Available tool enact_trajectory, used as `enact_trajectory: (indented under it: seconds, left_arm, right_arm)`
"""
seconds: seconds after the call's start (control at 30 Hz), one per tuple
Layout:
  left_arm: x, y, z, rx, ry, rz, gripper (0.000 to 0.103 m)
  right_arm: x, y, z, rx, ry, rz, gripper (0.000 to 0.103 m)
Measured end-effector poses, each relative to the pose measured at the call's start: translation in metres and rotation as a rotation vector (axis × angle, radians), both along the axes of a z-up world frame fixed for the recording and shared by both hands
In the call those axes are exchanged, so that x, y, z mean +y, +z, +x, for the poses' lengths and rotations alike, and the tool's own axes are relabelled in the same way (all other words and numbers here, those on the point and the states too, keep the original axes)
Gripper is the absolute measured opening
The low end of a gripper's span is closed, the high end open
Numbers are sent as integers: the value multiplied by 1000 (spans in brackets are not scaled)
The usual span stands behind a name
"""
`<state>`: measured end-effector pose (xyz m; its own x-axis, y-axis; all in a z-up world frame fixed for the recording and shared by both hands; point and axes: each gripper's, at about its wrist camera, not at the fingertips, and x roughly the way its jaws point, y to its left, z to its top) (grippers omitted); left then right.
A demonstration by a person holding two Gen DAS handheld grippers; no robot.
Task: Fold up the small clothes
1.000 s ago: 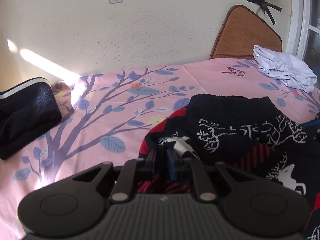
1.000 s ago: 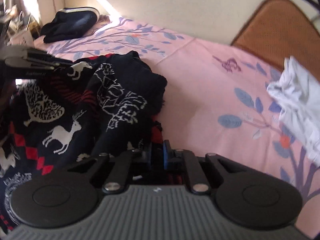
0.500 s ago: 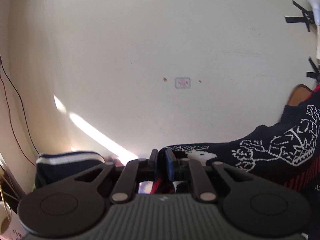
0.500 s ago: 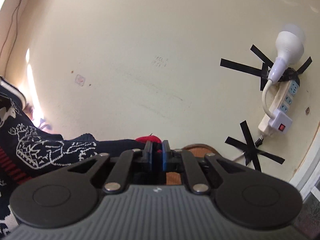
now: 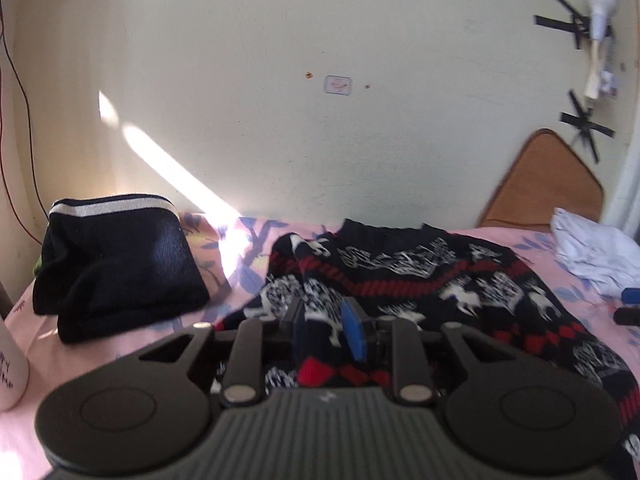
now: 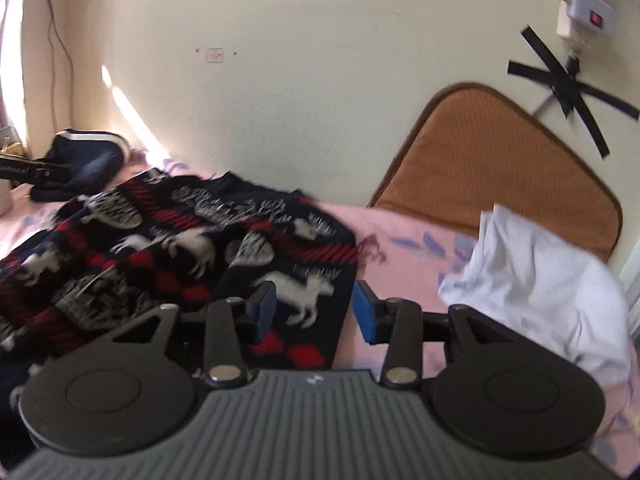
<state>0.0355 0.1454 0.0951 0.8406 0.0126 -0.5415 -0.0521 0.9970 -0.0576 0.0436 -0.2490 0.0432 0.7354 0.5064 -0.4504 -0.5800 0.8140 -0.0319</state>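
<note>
My left gripper (image 5: 329, 330) and right gripper (image 6: 314, 311) had just been opening, jaws parted with knit between but unpinched; the sweater (image 5: 432, 280) lay spread ahead on the pink sheet (image 6: 404, 248), its length running between both grippers, equally near.

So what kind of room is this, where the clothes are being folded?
Most likely a bedroom at home: the clothes lie on a pink floral bedsheet against a plain wall, with a power strip taped to it and a brown cushion leaning there.
</note>
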Motion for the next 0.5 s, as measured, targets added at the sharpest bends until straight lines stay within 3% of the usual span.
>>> enact_trajectory:
  seconds: [0.13,0.2,0.33,0.37,0.4,0.43,0.5]
  left_arm:
    - [-25,-8,-67,6,-127,28,49]
    - [-40,-12,-95,11,-197,14,53]
    - [-72,-22,-131,20,-295,-7,71]
    - [-81,-25,-139,20,-313,2,74]
    - [-89,-27,-144,21,-324,14,75]
    - [-94,-28,-147,25,-332,20,75]
    - [-98,-29,-153,27,-341,24,75]
  right_arm:
    - [-50,-23,-51,123,58,68,76]
    - [-54,-40,-80,136,62,33,76]
    - [-54,-64,-115,167,83,-34,73]
    - [-54,-67,-121,140,62,-39,62]
    - [-54,-64,-124,121,29,-71,17]
    - [-58,-58,-123,99,-3,-88,7]
    - [-78,-43,-103,-22,-176,-123,7]
